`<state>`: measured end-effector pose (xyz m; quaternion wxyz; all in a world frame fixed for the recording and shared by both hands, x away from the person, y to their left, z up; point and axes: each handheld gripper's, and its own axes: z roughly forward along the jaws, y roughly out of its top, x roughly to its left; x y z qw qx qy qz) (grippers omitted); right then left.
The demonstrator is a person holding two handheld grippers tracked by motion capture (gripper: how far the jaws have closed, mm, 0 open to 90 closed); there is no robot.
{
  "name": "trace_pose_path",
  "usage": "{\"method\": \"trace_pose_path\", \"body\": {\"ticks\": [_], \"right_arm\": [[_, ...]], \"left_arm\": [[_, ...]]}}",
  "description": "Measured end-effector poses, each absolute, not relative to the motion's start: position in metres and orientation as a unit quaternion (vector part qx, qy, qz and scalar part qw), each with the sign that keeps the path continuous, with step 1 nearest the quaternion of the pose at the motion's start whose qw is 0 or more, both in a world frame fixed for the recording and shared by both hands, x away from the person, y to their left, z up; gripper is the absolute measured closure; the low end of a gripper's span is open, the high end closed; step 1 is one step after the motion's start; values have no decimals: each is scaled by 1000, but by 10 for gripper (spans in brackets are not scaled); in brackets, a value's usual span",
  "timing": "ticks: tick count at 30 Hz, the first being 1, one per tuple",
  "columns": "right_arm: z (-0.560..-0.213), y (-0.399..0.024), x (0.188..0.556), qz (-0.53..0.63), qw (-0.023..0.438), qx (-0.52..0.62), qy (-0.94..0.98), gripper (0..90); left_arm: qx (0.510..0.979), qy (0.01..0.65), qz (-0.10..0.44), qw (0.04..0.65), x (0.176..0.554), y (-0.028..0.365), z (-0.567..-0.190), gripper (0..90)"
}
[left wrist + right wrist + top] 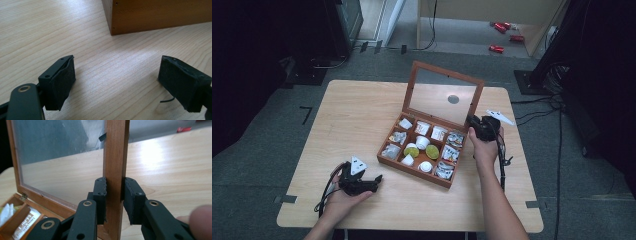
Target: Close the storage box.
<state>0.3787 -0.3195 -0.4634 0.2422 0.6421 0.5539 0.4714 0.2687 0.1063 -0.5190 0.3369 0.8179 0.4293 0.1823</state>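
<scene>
A brown wooden box (412, 165) is sitting near the middle of the light wooden desk (357, 115). Its long side is running from the near right to the far left of the desk. The box is split into many small square parts. White packets (422, 128) are lying in the back parts. Shiny packets (450, 154) are lying in the parts along the right side, and more in two parts on the left. Small white cups (422, 142) and two round green things (432, 151) are sitting in the middle parts.

The lid (443, 97) is standing up at the back of the box, leaning back a little. It is a brown wooden frame with a clear pane, and you can see the desk through it.

The right tool (115, 195) is squeezing the right side piece of the lid frame, one jaw on each face of the wood. In the high view the right hand (484, 147) is holding that tool at the box's right back corner.

The left tool (116, 80) is resting low on the desk near the box's front left corner. Its jaws are standing wide apart with nothing but bare desk between them. The left hand (343, 197) is holding it near the front edge of the desk.
</scene>
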Motion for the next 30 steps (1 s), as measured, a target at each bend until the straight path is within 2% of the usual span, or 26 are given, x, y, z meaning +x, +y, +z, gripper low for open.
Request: {"method": "trace_pose_path", "body": {"ticks": [15, 30], "right_arm": [[-465, -296, 357, 454, 341, 591, 573, 734], [-466, -287, 343, 446, 366, 569, 586, 724]], "left_arm": [[818, 429, 183, 337, 269, 106, -519, 149], [819, 428, 182, 338, 269, 105, -519, 149]]}}
